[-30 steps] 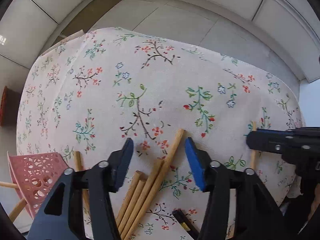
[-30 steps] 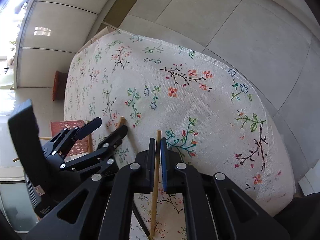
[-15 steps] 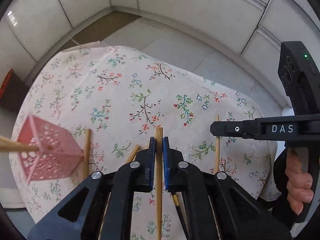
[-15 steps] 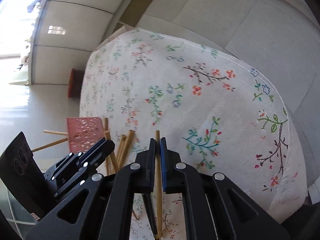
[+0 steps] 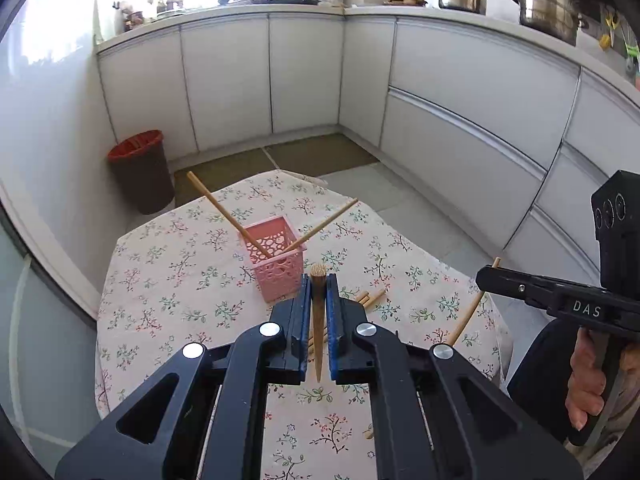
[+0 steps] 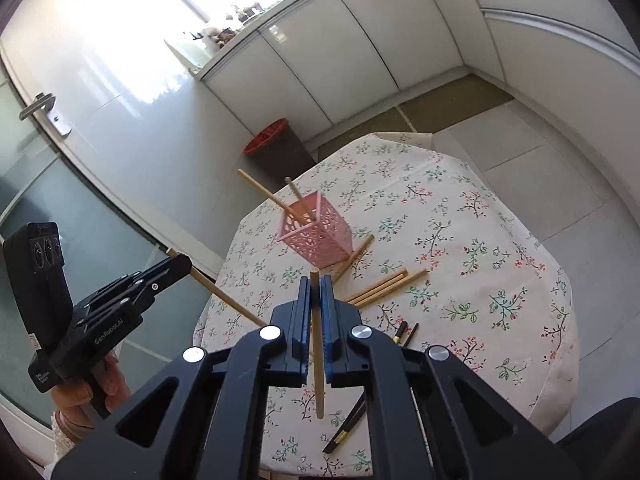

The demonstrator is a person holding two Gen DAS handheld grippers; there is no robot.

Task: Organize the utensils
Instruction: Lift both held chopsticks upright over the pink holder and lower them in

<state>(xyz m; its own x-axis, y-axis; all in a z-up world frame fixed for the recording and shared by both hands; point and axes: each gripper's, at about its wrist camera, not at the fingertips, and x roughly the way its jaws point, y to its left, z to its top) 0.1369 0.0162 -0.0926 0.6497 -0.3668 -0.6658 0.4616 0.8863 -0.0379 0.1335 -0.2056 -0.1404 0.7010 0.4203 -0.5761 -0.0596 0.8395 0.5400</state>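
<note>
A pink openwork holder [image 5: 276, 268] stands on the floral tablecloth [image 5: 168, 280] with two wooden chopsticks [image 5: 224, 212] leaning out of it. Above the table and just short of the holder, my left gripper [image 5: 319, 280] is shut on a wooden chopstick [image 5: 318, 320]. My right gripper [image 6: 315, 282] is shut on another wooden chopstick [image 6: 317, 360], also raised, with the holder [image 6: 320, 236] ahead of it. Each gripper shows in the other's view: the right gripper [image 5: 486, 276] at the right, the left gripper [image 6: 180, 264] at the left. Loose wooden chopsticks [image 6: 384, 284] lie beside the holder.
Two black chopsticks [image 6: 402, 332] lie near the table's near edge. A brown bin with a red rim [image 5: 140, 172] stands on the floor beyond the table. White cabinets [image 5: 304, 76] line the walls, and a glass door [image 6: 44, 184] is at the left. A hand [image 5: 584, 392] grips the right tool.
The left gripper closed on a wooden chopstick from the pile. Both grippers then lifted off the table with their chopsticks and rolled, bringing the pink holder to the middle of both views.
</note>
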